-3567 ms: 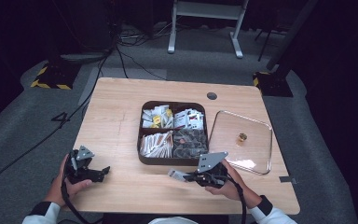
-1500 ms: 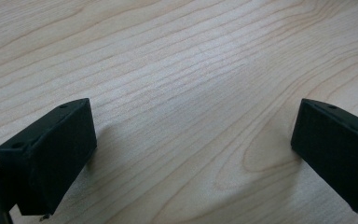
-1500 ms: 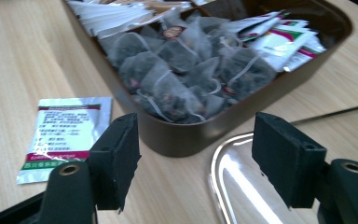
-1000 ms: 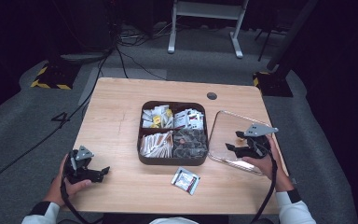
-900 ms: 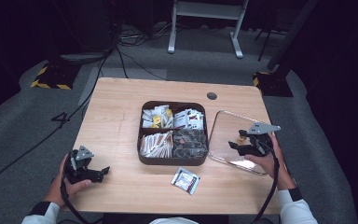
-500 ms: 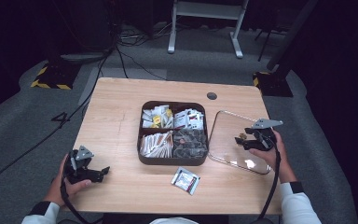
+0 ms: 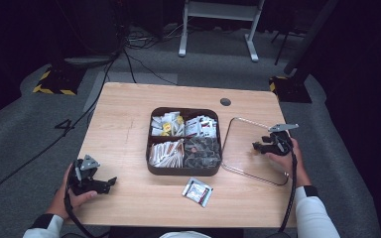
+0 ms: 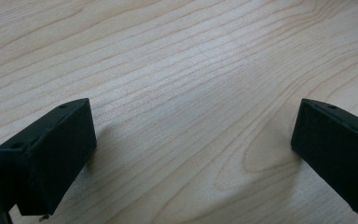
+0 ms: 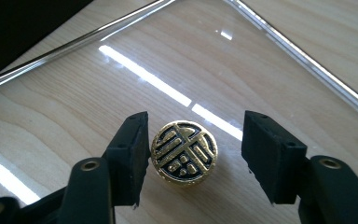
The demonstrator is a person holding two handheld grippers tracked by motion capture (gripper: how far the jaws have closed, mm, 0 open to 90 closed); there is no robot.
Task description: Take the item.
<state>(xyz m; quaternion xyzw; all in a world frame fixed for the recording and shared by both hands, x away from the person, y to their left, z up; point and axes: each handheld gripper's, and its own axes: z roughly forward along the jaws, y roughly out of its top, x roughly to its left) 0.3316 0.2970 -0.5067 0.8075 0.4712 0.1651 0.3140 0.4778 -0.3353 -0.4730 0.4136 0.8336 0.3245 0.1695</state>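
Since the earlier frames the right gripper (image 7: pixel 259 146) has crossed from the packet (image 7: pixel 198 191) to the glass lid (image 7: pixel 240 153) beside the box (image 7: pixel 184 170). Left gripper (image 7: pixel 108 182) rests apart on the wooden table (image 7: pixel 124 109); dark room, grey carpet.

Left gripper view — jaws spread wide, nothing between.

Right gripper view — jaws apart around the gold knob (image 9: pixel 184 152), left one touching. Centre first, then close gently; glass looks slippery.
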